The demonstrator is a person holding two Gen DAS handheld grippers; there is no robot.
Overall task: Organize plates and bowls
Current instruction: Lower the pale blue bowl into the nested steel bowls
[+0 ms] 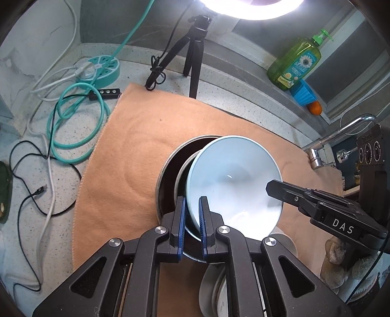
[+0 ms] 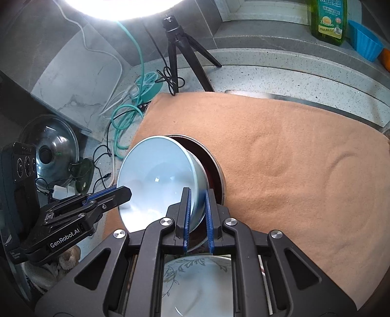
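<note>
Both our grippers, left (image 1: pixel 192 226) and right (image 2: pixel 198 217), pinch opposite rims of one pale blue bowl (image 1: pixel 234 180), jaws nearly closed on it, tilting it above a metal pot (image 1: pixel 168 170) on the orange cloth (image 1: pixel 136 136), probably to nest it.

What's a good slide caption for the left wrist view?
Both grippers, left and right, clamp opposite rims of a tilted pale blue bowl over a metal pot on an orange cloth.

Ring light (image 1: pixel 251 7) overhead, blown out white in both views. Scene bright, colours cool. Small glint inside blue bowl (image 1: pixel 234 180). Strong fisheye bending, dark vignette at corners. Focus mostly sharp; slight softness near edges.
</note>
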